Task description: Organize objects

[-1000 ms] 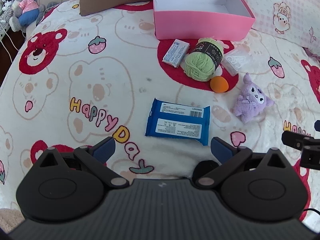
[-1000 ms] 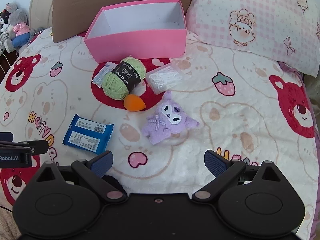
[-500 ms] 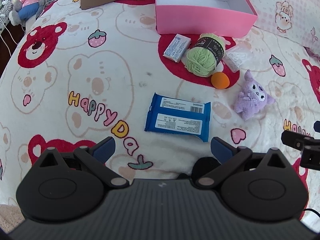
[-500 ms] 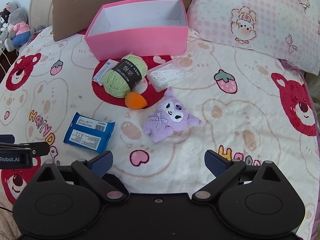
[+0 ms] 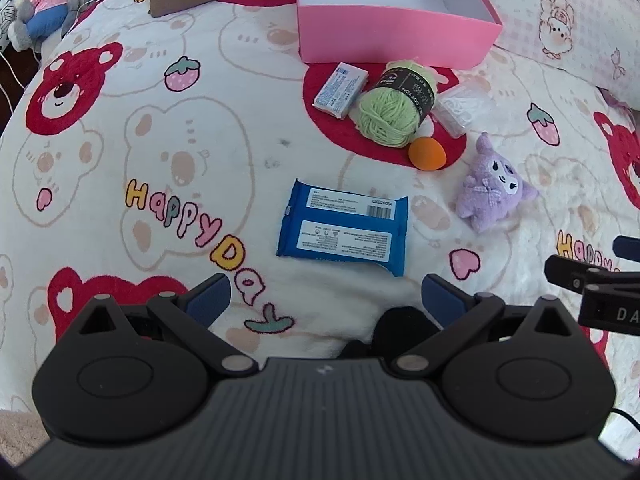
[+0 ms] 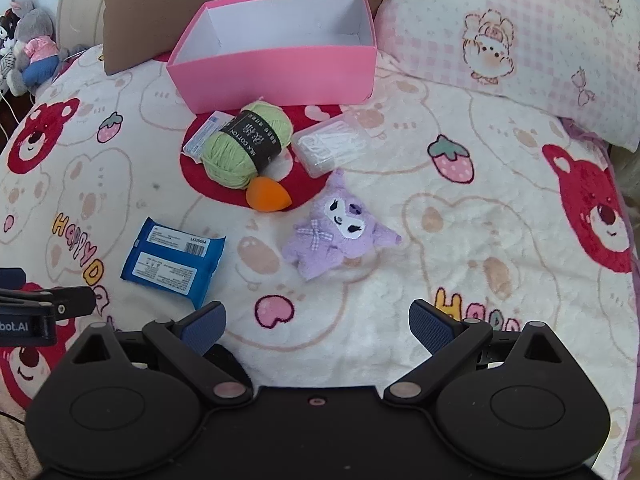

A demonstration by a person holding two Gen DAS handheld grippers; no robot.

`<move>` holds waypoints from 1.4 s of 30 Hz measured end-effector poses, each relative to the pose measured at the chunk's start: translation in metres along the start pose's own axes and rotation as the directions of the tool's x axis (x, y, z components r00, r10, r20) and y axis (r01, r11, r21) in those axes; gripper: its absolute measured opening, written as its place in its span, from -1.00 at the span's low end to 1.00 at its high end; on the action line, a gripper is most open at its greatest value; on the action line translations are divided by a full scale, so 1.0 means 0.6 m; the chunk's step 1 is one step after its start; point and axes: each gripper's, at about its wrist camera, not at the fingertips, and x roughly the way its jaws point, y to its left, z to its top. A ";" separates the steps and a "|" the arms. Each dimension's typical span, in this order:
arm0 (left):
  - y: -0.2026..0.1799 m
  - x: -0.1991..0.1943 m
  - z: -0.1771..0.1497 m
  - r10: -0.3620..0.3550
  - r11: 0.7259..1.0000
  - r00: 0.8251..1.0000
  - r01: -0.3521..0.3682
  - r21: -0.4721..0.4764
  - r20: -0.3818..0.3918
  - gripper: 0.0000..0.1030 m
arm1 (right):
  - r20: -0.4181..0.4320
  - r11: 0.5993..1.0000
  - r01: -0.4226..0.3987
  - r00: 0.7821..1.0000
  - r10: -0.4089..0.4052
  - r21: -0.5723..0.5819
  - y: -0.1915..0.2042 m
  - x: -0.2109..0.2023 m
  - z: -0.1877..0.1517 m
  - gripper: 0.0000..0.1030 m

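Right gripper (image 6: 316,320) alone shows pillow (image 6: 520,40) fully.

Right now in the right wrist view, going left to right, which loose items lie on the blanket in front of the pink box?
Blue wipes pack → green yarn ball → purple plush toy; the rest overlap in the ordering.

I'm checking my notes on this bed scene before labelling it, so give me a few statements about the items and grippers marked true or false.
1. The pink box holds nothing. True.
2. The orange makeup sponge lies inside the box. False: it lies on the blanket beside the green yarn ball.
3. The left gripper is shut on the blue wipes pack. False: it is open, short of the pack.
4. The purple plush toy lies on the blanket, ahead of the open right gripper. True.
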 end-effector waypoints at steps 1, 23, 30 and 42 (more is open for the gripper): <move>0.000 0.001 0.000 -0.003 1.000 1.000 0.003 -0.001 -0.003 1.00 | -0.001 1.000 0.002 1.000 -0.002 -0.001 0.000 0.001 0.000 0.93; 0.001 0.004 -0.003 0.000 1.000 1.000 0.000 -0.008 -0.016 1.00 | 0.004 1.000 0.015 1.000 -0.015 -0.024 -0.005 0.001 -0.005 0.92; 0.002 0.004 -0.007 0.000 1.000 1.000 0.000 -0.008 -0.015 1.00 | 0.011 1.000 0.017 1.000 -0.017 -0.013 -0.005 -0.001 -0.003 0.93; -0.002 0.005 -0.011 0.002 1.000 1.000 -0.002 -0.014 -0.021 1.00 | -0.020 1.000 0.005 1.000 -0.005 -0.016 -0.004 0.008 0.002 0.94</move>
